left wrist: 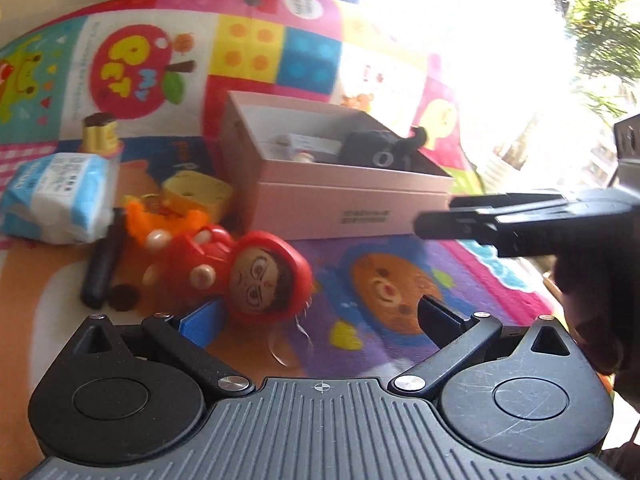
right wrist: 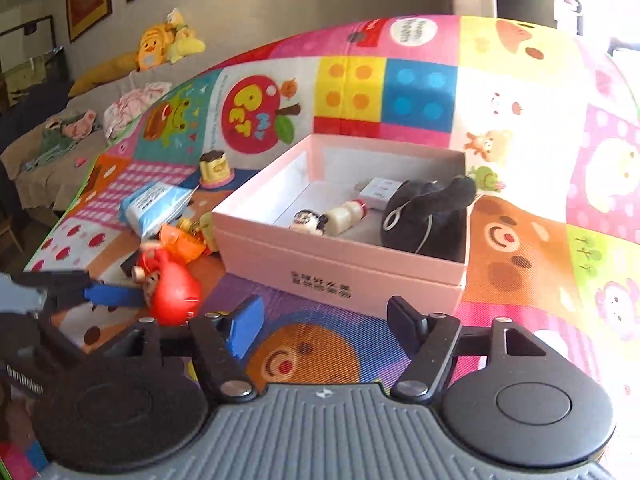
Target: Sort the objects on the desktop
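A pink open box (left wrist: 344, 204) (right wrist: 340, 264) sits on the colourful mat and holds a black plush toy (right wrist: 428, 216), a small milk-bottle toy (right wrist: 344, 216), a small doll head (right wrist: 308, 220) and a white card (right wrist: 376, 192). A red hooded doll (left wrist: 244, 272) (right wrist: 168, 288) lies left of the box. My left gripper (left wrist: 316, 320) is open just in front of the doll, its blue pad near the doll's head. My right gripper (right wrist: 324, 320) is open and empty in front of the box; it shows from the side in the left wrist view (left wrist: 440, 216).
Left of the box lie a blue-white tissue pack (left wrist: 56, 196) (right wrist: 156, 204), an orange toy (left wrist: 160, 220), a yellow block (left wrist: 200, 192), a gold-and-brown cup toy (left wrist: 100, 132) (right wrist: 216, 168) and a black stick (left wrist: 102, 264). A sofa with plush toys (right wrist: 168, 44) stands beyond the mat.
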